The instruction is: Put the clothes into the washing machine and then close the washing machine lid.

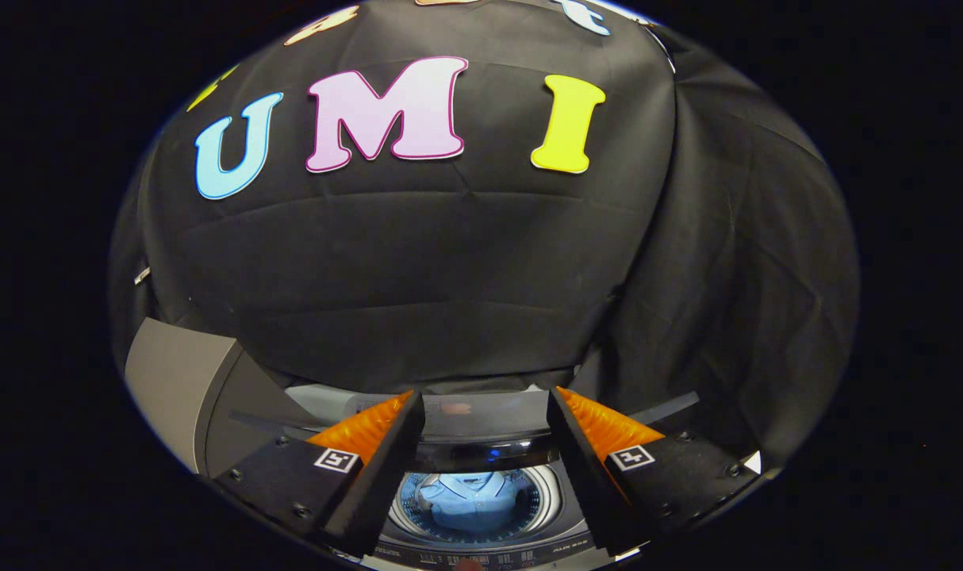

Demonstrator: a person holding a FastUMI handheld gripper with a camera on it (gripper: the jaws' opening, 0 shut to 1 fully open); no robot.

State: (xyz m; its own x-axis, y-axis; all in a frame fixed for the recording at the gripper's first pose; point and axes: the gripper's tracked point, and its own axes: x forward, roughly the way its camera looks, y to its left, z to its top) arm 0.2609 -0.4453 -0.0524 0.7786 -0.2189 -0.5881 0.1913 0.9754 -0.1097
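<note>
So the gripper (485, 404) is hanging right over the washing machine (481, 547) with its two fingers spread wide apart, nothing pinched between them. Each finger has a ribbed pad on its upper face and a little square marker tag further back on the body.

Looking down through the gap between the fingers you get the washer's round drum (529, 507), and there's a light blue shirt (469, 500) sitting inside it, bunched up, collar visible. So the clothes are in the tub already. The drum's metal wall with its little holes shows around the shirt.

Just past the drum, on the far side of the washer's opening, the dark glossy lid (481, 444) looks folded back. It's not down over the drum, since you can see straight into the tub. The fingertips sit about level with it, but I can't tell if either one actually touches it.

The near edge of the washer has a control strip (481, 559) with small print and buttons, too tiny to make out.

Off to the left of the washer there's a grey boxy panel (184, 388), angled. Behind the washer hangs the booth's black cloth wall (418, 270), creased and draped down to the machine's back edge.
</note>
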